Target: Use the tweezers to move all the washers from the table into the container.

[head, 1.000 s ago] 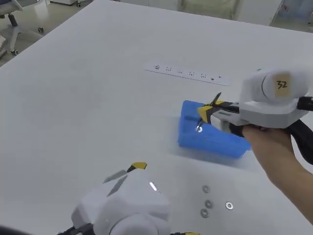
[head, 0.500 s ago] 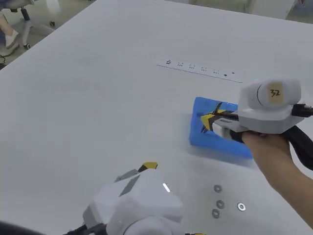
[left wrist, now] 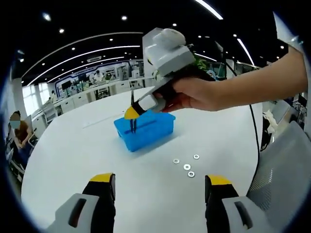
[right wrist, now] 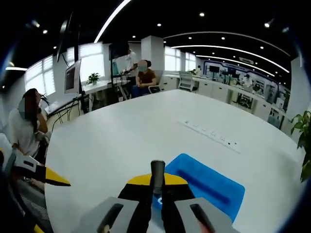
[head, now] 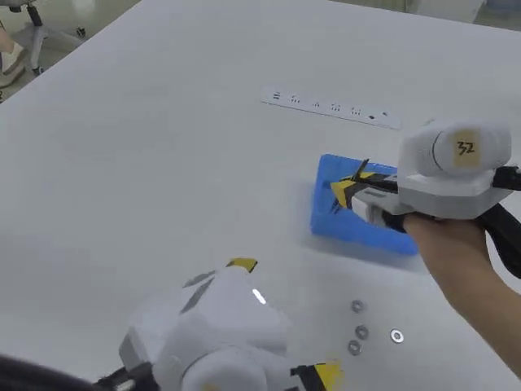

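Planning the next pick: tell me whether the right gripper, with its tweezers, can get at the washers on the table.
Probably yes. The four washers lie in the open on the bare table, near the blue container over which the right gripper holds the tweezers; nothing stands between them.

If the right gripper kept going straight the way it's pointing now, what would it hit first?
Most likely the blue container. The right gripper holds the tweezers angled down into it, with the tips seemingly inside its walls, so its floor would come first. How close the tips are to the floor is unclear.
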{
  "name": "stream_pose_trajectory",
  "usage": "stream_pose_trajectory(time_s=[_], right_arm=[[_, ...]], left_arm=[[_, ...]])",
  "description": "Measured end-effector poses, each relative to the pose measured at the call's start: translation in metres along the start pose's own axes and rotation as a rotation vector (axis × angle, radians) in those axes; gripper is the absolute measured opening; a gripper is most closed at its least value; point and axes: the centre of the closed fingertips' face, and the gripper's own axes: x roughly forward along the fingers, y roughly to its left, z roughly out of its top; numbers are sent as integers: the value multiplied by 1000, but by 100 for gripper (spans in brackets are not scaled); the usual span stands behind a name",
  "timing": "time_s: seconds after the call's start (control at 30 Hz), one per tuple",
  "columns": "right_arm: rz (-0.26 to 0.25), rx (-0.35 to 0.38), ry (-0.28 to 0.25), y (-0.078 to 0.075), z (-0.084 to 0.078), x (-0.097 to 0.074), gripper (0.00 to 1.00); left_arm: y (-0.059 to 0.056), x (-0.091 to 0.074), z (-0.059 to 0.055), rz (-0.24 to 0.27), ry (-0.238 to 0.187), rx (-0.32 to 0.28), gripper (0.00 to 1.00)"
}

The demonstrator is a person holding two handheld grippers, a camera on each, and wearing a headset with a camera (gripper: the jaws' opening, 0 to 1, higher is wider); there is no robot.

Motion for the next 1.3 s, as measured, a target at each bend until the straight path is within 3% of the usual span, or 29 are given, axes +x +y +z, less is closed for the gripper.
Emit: stream_pose_trajectory(time_s=[0.1, 0.23, 0.4, 0.47, 0.63, 0.67, 0.8, 0.87, 0.9, 0.93, 1.0, 1.07, 1.1, 1.23, 1.3], right_arm=[[-2, -26, -21, 9, 6, -19, 2], [-21, -61, -43, 21, 5, -43, 2], [-16, -69, -34, 38, -4, -62, 2], [-19, -65, -26, 42, -10, -65, 2], [-15, -19, -28, 55, -19, -75, 2], [-14, -13, -26, 58, -22, -77, 2], [-7, 20, -20, 66, -31, -81, 2], [3, 43, -21, 71, -34, -84, 2], [10, 54, -22, 73, -35, -85, 2], [11, 54, -24, 74, -36, -85, 2], [13, 48, -17, 76, -38, -85, 2], [25, 46, -14, 78, -40, -86, 2], [32, 45, -12, 79, -41, -86, 2], [62, 28, -14, 84, -43, -87, 3], [93, 31, -20, 87, -42, -89, 4]], left_arm=[[7, -10, 25, -7, -87, -70, 62], [14, -17, 66, -8, -180, -66, 45], [1, -14, 112, -61, -258, -8, 37], [-9, -12, 122, -105, -271, 5, 33], [-25, -5, 124, -150, -254, 26, 25], [-31, -3, 121, -182, -235, 24, 23], [-38, 0, 119, -201, -223, 35, 12], [-41, 4, 110, -216, -182, 76, 5], [-46, 4, 105, -247, -157, 86, 4], [-45, 5, 105, -244, -157, 90, 3], [-53, 3, 102, -301, -145, 136, 0], [-52, 3, 101, -318, -143, 212, 0], [-51, 2, 100, -323, -133, 222, 0], [-52, -1, 97, -440, -114, 233, 0], [-53, -6, 97, -540, -119, 257, 0]])
